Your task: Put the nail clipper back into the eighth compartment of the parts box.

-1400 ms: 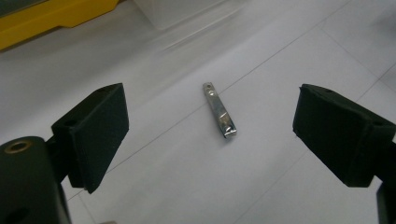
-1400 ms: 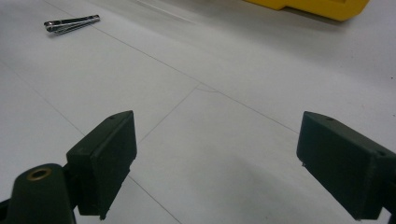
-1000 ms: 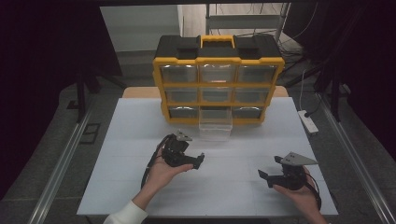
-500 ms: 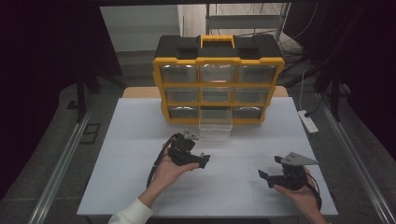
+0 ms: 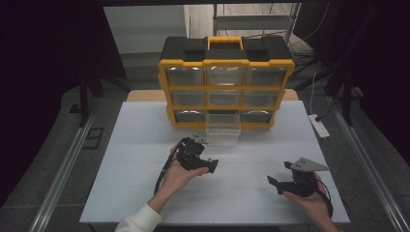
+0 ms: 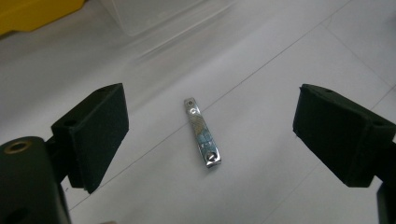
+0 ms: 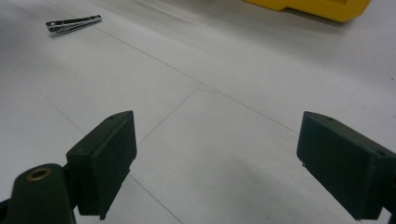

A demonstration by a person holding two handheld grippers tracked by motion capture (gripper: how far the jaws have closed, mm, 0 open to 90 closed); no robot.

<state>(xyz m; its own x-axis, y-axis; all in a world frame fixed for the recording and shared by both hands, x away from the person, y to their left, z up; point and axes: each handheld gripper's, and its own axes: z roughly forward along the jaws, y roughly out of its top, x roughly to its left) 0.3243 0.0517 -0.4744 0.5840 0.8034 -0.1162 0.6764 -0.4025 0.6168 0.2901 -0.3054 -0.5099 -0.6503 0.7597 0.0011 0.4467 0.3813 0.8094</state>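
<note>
A small metal nail clipper (image 6: pixel 201 133) lies flat on the white table, below and between the wide-apart jaws of my left gripper (image 6: pixel 210 119). That gripper (image 5: pixel 209 164) is open and hovers over the table's middle, just in front of a clear drawer (image 5: pixel 223 129) pulled out of the yellow and black organizer (image 5: pixel 226 82). My right gripper (image 5: pixel 273 181) rests low at the front right, open and holding nothing. In the right gripper view (image 7: pixel 215 158) the clipper (image 7: pixel 74 24) lies far off at the upper left.
The organizer has three rows of clear drawers and stands at the back of the table (image 5: pixel 140 193). Its yellow base (image 7: pixel 317 7) edges the right gripper view. A white power strip (image 5: pixel 320 124) lies at the table's right edge. Dark floor surrounds the table.
My left gripper has drifted a little to the right and toward the pulled-out drawer. The right gripper has stayed put.
</note>
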